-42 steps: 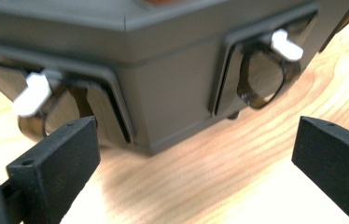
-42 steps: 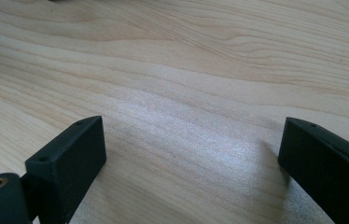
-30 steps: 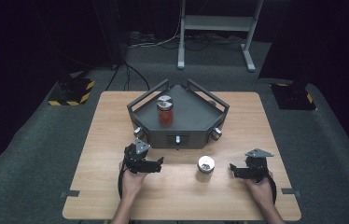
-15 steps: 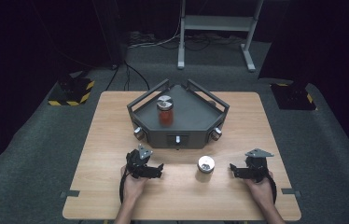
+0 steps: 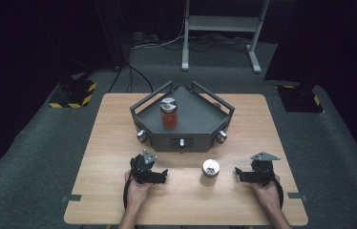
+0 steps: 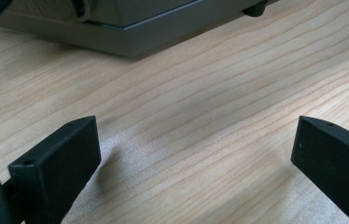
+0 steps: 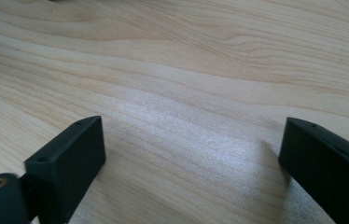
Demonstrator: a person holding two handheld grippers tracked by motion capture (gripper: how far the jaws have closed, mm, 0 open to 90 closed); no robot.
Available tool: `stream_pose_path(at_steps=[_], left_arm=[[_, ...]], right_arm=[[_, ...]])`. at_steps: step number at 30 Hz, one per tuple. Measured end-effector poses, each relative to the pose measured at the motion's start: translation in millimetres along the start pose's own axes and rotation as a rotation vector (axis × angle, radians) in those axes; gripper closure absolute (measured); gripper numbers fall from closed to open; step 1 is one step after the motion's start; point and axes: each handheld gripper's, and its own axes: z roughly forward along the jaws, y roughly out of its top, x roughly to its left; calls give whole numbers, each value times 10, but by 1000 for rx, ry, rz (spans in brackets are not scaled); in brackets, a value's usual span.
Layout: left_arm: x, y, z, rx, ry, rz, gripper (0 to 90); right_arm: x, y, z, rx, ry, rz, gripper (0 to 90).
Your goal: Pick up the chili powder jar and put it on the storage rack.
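Note:
A dark grey angular tray stands at the middle of the wooden table, holding an upright jar with red contents and a silver lid. A small silver-topped jar stands on the table in front of the tray, between my two grippers. My left gripper lies low on the table to its left, open, with bare wood between its fingers. To the right of the small jar my right gripper points at it, open. Its jaws have just been opening, with nothing between them.
The tray's lower edge shows close ahead in the left gripper view. The table stands on dark carpet. A metal stand rises behind it, and yellow-black striped blocks lie on the floor at both sides.
My left gripper has shifted slightly toward the table's near edge. The right hand and both jars have kept their places.

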Motion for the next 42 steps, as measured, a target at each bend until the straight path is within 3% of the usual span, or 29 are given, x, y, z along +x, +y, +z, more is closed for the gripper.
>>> stream_pose_path(at_steps=[42], left_arm=[[-30,6,23,8,10,-5,10]], right_arm=[[10,6,3,7,-3,10,23]])
